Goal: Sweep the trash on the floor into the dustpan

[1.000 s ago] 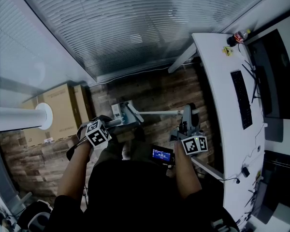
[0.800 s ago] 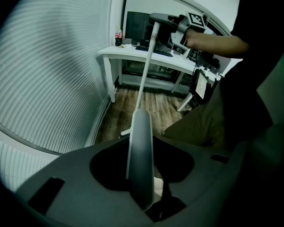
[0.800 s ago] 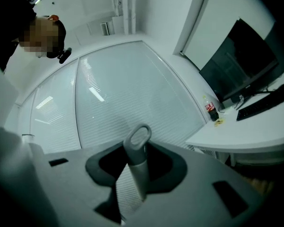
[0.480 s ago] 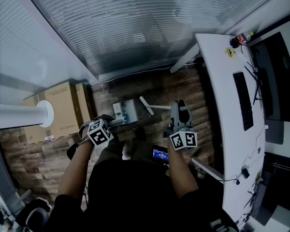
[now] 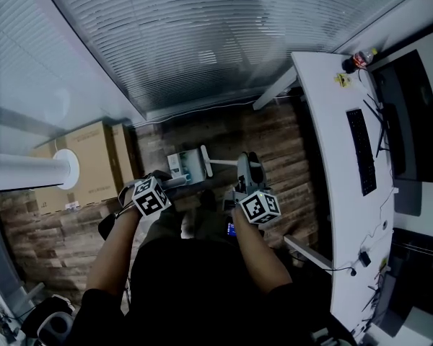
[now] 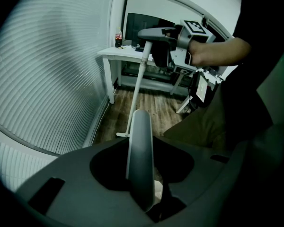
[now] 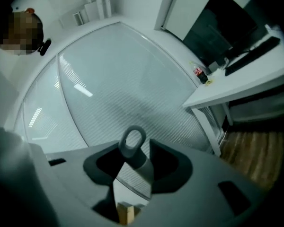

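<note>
Dustpan handle [image 6: 141, 141] clamped between left gripper [image 6: 142, 171] jaws.

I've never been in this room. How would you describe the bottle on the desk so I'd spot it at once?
Find the long white desk down the right of the head view, with the black keyboard on it. At its far corner stands the bottle, upright. It alone is dark with red on it; the yellow item beside it is smaller.
</note>
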{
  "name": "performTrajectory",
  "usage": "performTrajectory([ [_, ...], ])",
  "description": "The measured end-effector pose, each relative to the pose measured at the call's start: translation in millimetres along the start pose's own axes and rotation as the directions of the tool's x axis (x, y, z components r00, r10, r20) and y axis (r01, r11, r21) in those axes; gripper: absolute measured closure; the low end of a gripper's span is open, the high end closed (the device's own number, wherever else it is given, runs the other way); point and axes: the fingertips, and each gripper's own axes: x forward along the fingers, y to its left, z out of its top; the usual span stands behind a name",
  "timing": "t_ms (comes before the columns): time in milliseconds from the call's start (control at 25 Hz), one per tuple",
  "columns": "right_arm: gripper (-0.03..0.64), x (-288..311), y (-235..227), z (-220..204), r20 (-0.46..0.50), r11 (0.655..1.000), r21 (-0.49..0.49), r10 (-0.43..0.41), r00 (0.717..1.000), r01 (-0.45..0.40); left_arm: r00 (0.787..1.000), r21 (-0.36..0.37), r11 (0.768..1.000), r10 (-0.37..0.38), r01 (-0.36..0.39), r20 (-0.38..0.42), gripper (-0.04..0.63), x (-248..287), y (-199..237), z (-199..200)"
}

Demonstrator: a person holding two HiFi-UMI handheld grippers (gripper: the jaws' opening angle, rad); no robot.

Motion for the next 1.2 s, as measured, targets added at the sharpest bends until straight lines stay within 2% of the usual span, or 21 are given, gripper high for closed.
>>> performTrajectory([
  [120,0.457,0.1,-0.9,3.8,0.045,0.994,0.106,0.010,0.999,-0.015,1.000,0.000,1.000,-0.001,0.001,0.001,0.479,0.0,-0.4,-0.2],
  [280,0.449,-6.6,-8.6,5.7,0.052,0.978,0.208,-0.001,0.999,-0.010,1.000,-0.003,1.000,-0.002,0.002,0.005,0.479,0.6,-2.2,0.5],
  [480,0.445,-5.8,-6.6,5.7,0.038,0.960,0.280,0.009,0.999,-0.019,1.000,-0.007,1.000,0.001,-0.001,0.012,0.479,1.5,-0.5,0.7],
  [680,0.443,-10.6,-5.5,1.3,-0.006,0.951,0.310,0.022,1.000,-0.019,1.000,-0.002,1.000,-0.004,0.004,0.013,0.480,3.8,-2.5,3.1],
  [880,0.439,-23.2,21.1,-5.7,-0.033,0.930,0.361,0.087,0.996,-0.069,1.000,-0.001,1.000,-0.007,0.007,0.013,0.482,4.0,-3.1,3.1],
  [1040,0.440,-25.9,15.5,-14.7,-0.042,0.916,0.396,0.078,0.996,-0.055,1.000,0.000,1.000,-0.006,0.006,0.008,0.482,2.9,-0.5,0.1],
  [1200,0.451,-28.4,4.4,-7.3,-0.039,0.946,0.319,0.071,0.997,-0.055,1.000,0.001,1.000,-0.004,0.004,0.003,0.482,1.6,-2.1,-1.8],
])
